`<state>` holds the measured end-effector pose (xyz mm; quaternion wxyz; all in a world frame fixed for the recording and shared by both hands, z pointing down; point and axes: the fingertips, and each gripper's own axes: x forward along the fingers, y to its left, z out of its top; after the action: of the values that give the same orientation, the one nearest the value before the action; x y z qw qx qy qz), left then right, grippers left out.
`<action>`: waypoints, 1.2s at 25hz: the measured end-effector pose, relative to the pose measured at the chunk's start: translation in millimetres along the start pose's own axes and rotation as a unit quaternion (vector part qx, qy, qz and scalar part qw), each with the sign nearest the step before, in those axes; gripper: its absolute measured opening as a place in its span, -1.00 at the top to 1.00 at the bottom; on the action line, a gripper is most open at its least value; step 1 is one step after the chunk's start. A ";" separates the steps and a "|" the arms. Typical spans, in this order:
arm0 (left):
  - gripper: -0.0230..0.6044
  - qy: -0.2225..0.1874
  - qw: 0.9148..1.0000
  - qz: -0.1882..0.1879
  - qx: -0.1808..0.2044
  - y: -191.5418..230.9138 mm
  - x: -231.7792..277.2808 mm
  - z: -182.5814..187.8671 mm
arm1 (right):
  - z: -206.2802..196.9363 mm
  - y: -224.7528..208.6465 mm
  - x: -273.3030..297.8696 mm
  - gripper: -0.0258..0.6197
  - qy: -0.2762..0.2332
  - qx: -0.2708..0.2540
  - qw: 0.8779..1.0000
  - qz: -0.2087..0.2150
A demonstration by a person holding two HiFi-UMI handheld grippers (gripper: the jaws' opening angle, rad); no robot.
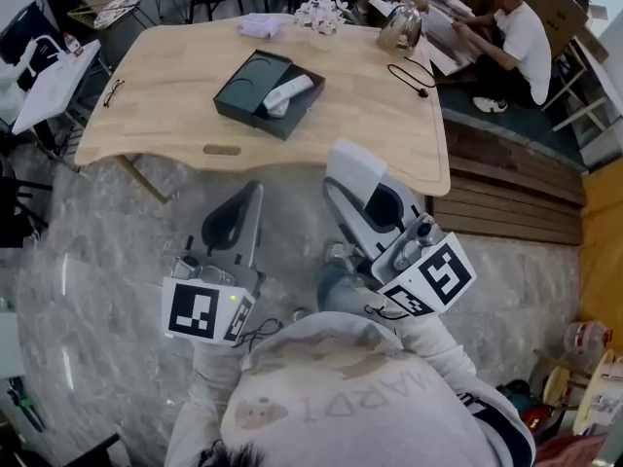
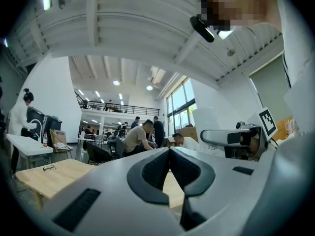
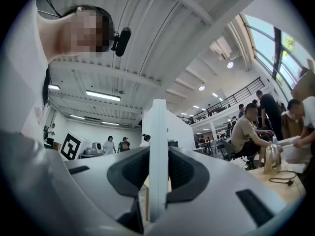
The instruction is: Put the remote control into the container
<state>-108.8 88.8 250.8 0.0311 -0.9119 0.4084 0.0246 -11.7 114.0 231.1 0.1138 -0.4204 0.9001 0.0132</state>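
Head view: remote control (image 1: 289,92) lies diagonally inside the dark container (image 1: 238,100), towards its right side. The container sits open near the middle of the wooden table (image 1: 175,86). Both grippers are held off the table's near edge, over the grey floor (image 1: 97,261), well apart from the container.

Left gripper (image 1: 255,193): its own view shows the jaws pressed together at the tips with nothing between them (image 2: 170,156). Empty.

Right gripper (image 1: 343,197): clamped on a thin white panel (image 1: 355,163). Head view shows only the panel's flat face sticking out past the jaws. The right gripper view gives it edge-on (image 3: 158,156), upright, pinched between the two dark pads.

Only the head view shows the remote control and container; neither gripper view has them in frame.

Left gripper view adds the table edge (image 2: 44,178) with a pair of glasses (image 2: 48,167) on it, plus the right gripper off to the side with its marker cube (image 2: 268,122).

Right gripper view adds a metal kettle (image 3: 271,159) and a black cable (image 3: 280,180) on the table's far end, with seated people (image 3: 248,127) behind. Head view places the kettle (image 1: 399,29) and cable (image 1: 409,76) beyond the container at the table's far right.
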 end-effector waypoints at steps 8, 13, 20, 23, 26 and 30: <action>0.65 0.003 0.999 0.031 0.013 26.3 91.8 1.5 | 6.0 -94.0 45.7 0.65 -0.006 0.009 0.999 0.036; 0.65 0.003 0.998 0.053 0.017 39.6 148.3 2.1 | 11.0 -153.1 67.7 0.65 -0.005 0.011 0.998 0.057; 0.65 0.000 0.996 0.084 0.024 45.5 203.8 -3.0 | 3.0 -219.4 79.0 0.65 0.009 0.017 0.997 0.081; 0.65 0.007 0.995 0.092 0.024 51.0 214.0 -8.4 | -4.9 -235.2 84.5 0.65 0.012 0.023 0.996 0.084; 0.65 0.013 0.994 0.106 0.018 60.4 217.7 -11.6 | -18.1 -242.4 94.4 0.65 0.030 0.019 0.995 0.095; 0.65 0.020 0.993 0.119 0.017 79.0 222.7 -16.6 | -45.5 -249.7 116.8 0.65 0.072 -0.019 0.991 0.114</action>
<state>-19.4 -130.5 248.8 0.0353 -0.8563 0.5152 0.0030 96.8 -140.9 268.2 0.0382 -0.3169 0.9476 0.0124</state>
